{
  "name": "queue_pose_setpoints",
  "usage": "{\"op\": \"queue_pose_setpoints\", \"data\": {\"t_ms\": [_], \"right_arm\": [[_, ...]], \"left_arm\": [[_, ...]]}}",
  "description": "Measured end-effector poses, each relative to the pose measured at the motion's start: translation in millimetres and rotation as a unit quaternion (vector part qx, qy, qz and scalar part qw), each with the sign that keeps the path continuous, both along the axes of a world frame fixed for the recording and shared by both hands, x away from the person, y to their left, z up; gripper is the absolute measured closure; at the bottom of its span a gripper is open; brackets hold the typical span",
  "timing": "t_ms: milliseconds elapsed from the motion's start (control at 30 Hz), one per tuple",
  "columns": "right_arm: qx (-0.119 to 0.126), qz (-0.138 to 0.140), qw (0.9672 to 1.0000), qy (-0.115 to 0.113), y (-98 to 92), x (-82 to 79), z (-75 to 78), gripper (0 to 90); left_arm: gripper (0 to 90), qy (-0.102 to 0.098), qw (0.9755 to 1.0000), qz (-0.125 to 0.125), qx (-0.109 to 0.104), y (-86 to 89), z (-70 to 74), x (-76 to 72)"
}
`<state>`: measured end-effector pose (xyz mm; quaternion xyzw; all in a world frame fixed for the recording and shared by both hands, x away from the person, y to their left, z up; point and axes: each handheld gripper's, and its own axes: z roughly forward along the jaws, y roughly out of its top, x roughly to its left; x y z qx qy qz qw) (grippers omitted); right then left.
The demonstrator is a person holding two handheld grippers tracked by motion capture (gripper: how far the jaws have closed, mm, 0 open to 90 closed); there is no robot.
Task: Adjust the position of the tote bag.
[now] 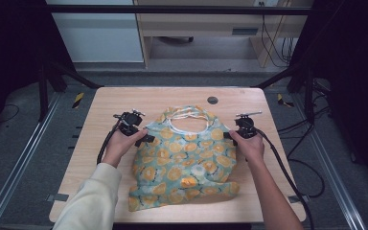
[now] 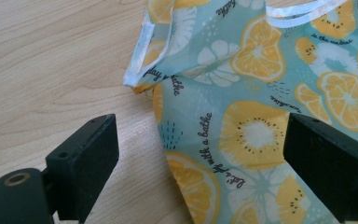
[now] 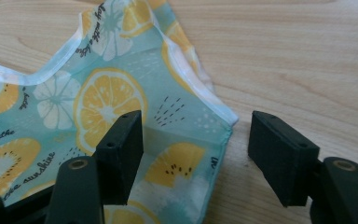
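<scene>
A teal cloth garment (image 1: 187,158) printed with orange slices and edged in white trim lies flat on the wooden table (image 1: 124,100), its neck opening toward the far side. My left gripper (image 1: 146,137) is at the garment's left shoulder. In the left gripper view, that gripper (image 2: 200,158) stands open, one jaw over bare wood and the other over the cloth (image 2: 242,93). My right gripper (image 1: 230,135) is at the right shoulder. In the right gripper view, it (image 3: 196,149) is open with the cloth's trimmed edge (image 3: 186,79) between the jaws, not pinched.
A round grey grommet (image 1: 212,100) sits in the tabletop beyond the garment. Black cables (image 1: 280,163) trail from both grippers toward the near edge. Dark frame posts (image 1: 43,86) flank the table, and bare wood surrounds the cloth.
</scene>
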<state>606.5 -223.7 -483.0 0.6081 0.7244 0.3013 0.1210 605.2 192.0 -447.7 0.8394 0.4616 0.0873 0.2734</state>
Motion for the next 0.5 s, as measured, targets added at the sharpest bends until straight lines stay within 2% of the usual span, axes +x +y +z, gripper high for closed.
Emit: {"op": "queue_pose_setpoints", "data": {"t_ms": [67, 100, 133, 167, 200, 233, 333, 367, 400, 500], "right_arm": [[0.011, 0.005, 0.9999, 0.001, 0.8, 0.2, -1.9, 43.4], [0.011, 0.005, 0.9999, 0.001, 0.8, 0.2, -1.9, 43.4], [0.018, 0.010, 0.9998, 0.002, 1.5, 0.2, -1.8, 51.8], [0.018, 0.010, 0.9998, 0.002, 1.5, 0.2, -1.8, 51.8], [0.018, 0.012, 0.9998, 0.001, 1.5, 0.3, -1.8, 55.4], [0.017, 0.018, 0.9997, -0.002, 1.6, -0.1, -1.6, 63.9], [0.019, 0.027, 0.9995, -0.005, 2.9, -1.2, -1.6, 74.4], [0.019, 0.027, 0.9995, -0.005, 2.9, -1.2, -1.6, 74.4], [0.022, 0.036, 0.9991, -0.010, 4.0, -1.9, -2.0, 80.8], [0.022, 0.042, 0.9988, -0.013, 5.7, -2.8, -2.1, 85.1]], "left_arm": [[11.8, 0.000, 1.0000, 0.003, -0.003, 1.3, 0.9, 0.1], [12.6, 0.000, 1.0000, 0.003, -0.003, 1.3, 0.9, 0.1], [13.4, -0.001, 1.0000, 0.006, -0.005, 1.9, 1.2, 0.1], [14.8, -0.001, 1.0000, 0.006, -0.005, 1.9, 1.2, 0.1], [14.8, -0.002, 1.0000, 0.007, -0.006, 2.1, 1.6, 0.0], [17.5, -0.005, 0.9999, 0.008, -0.007, 2.4, 2.5, -0.1], [22.0, -0.006, 0.9999, 0.010, -0.007, 2.5, 2.8, -0.3], [23.7, -0.006, 0.9999, 0.010, -0.007, 2.5, 2.8, -0.3], [25.6, -0.007, 0.9999, 0.012, -0.006, 2.5, 3.0, -0.3], [29.9, -0.009, 0.9998, 0.014, -0.008, 2.3, 3.4, -0.2]]}}
